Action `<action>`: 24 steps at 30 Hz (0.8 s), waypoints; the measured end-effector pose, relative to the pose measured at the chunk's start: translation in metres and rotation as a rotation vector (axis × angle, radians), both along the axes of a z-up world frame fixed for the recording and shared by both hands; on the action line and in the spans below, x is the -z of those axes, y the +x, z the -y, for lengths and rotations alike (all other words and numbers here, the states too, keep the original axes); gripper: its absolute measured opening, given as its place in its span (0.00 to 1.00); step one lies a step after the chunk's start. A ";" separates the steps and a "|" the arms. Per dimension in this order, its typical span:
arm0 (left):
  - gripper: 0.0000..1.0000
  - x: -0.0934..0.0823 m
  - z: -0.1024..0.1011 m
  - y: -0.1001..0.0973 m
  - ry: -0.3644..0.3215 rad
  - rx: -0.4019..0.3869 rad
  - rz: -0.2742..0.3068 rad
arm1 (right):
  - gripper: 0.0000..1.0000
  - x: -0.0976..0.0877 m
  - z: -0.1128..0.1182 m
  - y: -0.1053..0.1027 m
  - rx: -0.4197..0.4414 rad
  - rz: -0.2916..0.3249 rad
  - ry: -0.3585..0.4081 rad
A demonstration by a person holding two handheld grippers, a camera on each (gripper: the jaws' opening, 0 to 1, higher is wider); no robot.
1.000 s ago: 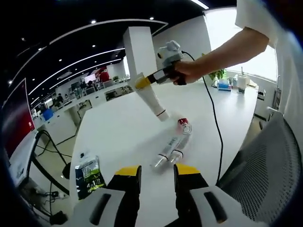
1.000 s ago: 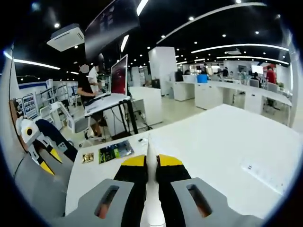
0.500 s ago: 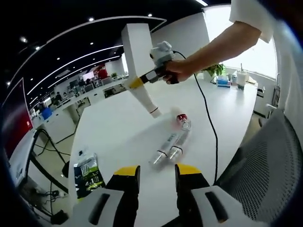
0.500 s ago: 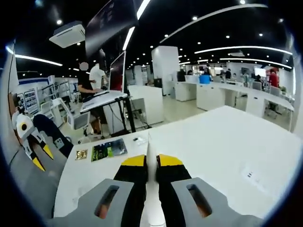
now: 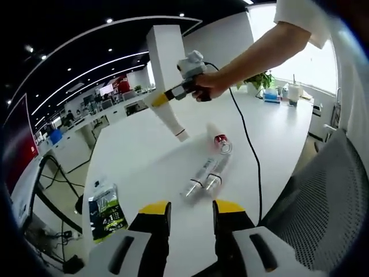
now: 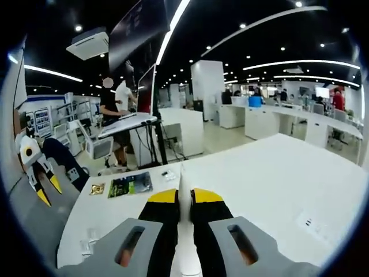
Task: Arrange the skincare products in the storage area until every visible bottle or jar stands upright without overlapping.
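Carrying: right claw (image 5: 154, 100) clamped on white tube (image 5: 170, 121), aloft over worktop (image 5: 144, 161). Left claw (image 5: 187, 209) open, empty. Next, likely: stand tube upright clear of lying bottles (image 5: 203, 176).

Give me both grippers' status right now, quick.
Left gripper: open, holding nothing, above the table.
Right gripper: shut on a white tube, held off the table.

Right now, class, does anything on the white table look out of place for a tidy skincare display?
Yes. Two slim clear bottles and a red-capped one lie on their sides on the white table, not upright. The right hand-held gripper holds a white tube tilted in the air.
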State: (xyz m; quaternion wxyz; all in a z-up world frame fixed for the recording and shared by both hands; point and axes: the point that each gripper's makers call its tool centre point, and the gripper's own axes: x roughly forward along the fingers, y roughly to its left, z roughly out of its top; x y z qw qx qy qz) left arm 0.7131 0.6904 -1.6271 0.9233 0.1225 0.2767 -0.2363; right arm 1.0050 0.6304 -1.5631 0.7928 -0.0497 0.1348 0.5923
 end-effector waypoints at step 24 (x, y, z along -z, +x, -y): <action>0.29 0.005 -0.001 -0.001 0.006 0.000 -0.016 | 0.06 0.009 -0.006 0.008 -0.027 0.048 0.061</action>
